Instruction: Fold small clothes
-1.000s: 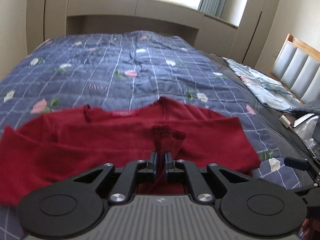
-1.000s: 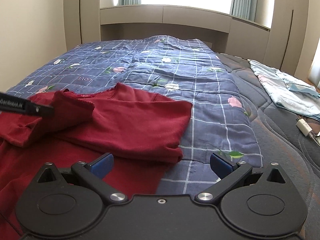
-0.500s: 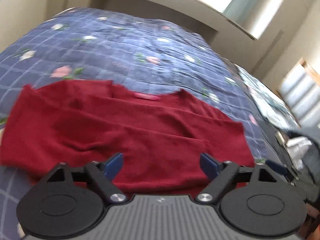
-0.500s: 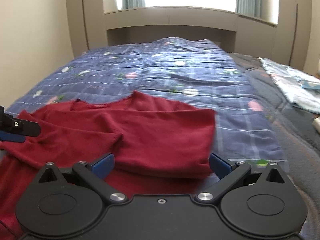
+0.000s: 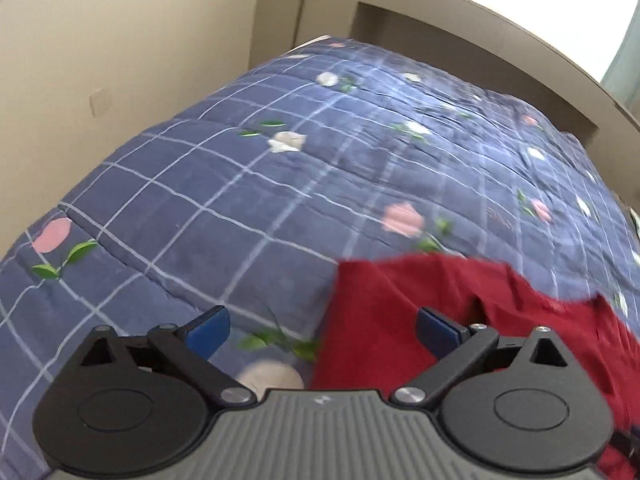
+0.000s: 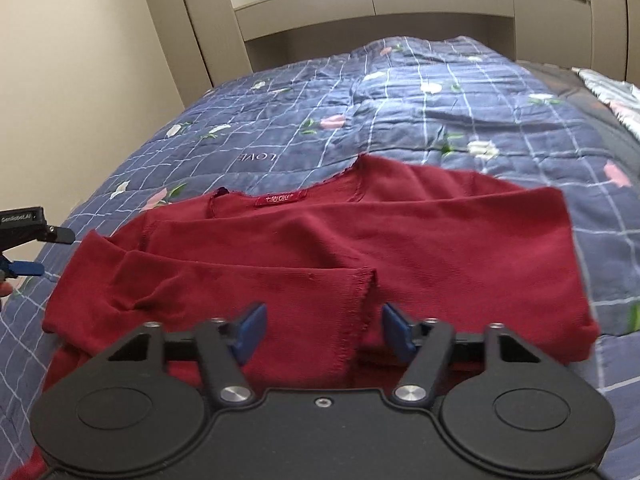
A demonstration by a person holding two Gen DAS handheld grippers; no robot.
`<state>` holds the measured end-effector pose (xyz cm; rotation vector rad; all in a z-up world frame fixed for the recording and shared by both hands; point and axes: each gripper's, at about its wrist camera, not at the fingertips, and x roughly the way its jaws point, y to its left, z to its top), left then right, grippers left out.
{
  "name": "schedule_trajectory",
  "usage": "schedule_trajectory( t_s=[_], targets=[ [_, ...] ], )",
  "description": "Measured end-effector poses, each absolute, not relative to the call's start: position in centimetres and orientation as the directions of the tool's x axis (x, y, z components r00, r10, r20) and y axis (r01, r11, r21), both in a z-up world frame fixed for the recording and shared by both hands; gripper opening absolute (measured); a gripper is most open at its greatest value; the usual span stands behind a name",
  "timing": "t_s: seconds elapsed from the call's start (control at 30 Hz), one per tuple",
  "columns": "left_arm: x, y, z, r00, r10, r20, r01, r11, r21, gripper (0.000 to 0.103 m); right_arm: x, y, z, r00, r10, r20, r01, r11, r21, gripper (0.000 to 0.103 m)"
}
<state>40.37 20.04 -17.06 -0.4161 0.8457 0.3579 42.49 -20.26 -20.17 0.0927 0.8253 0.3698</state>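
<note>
A dark red long-sleeved top [image 6: 360,240] lies flat on the bed, neck label away from me, both sleeves folded across its chest. My right gripper [image 6: 322,330] is open and empty, low over the cuff of the upper sleeve [image 6: 360,304]. My left gripper [image 5: 322,330] is open and empty at the top's left edge [image 5: 400,312], half over the quilt. It also shows at the left edge of the right wrist view [image 6: 24,240].
The blue checked floral quilt [image 6: 400,100] covers the bed. A beige wall [image 5: 120,60] runs along the left side. A light blue cloth [image 6: 616,96] lies at the far right. A headboard shelf [image 6: 380,4] stands beyond.
My left gripper let go of the sleeve cuff, opened, and swung left to the top's left edge. My right gripper moved in over the folded sleeves and narrowed its opening.
</note>
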Motion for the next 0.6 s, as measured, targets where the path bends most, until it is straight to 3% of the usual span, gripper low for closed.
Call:
schedule_trajectory(
  t_s=[0.17,0.27,0.37,0.6],
  targets=[
    [42.5,22.9,-18.6,0.604,0.063,-0.794,-0.485,0.82,-0.304,0.1,42.6,-18.9,-20.4,0.622,0.332,-0.709,-0.291,0.939,0.184,0.055],
    [42.9,22.7,-19.1,0.616,0.051,-0.786,-0.47,0.824,-0.315,0.1,42.4,-17.9,-20.5,0.629,0.308,-0.714,-0.302,0.943,0.141,0.04],
    [43.2,22.2,-19.2,0.618,0.043,-0.785,-0.447,0.84,-0.306,0.1,42.3,-17.5,-20.1,0.643,0.298,-0.705,-0.301,0.945,0.125,0.013],
    [43.4,20.7,-18.4,0.631,0.041,-0.775,-0.399,0.874,-0.279,0.098,42.6,-18.1,-16.0,0.711,0.361,-0.603,-0.362,0.924,0.127,0.007]
  ],
)
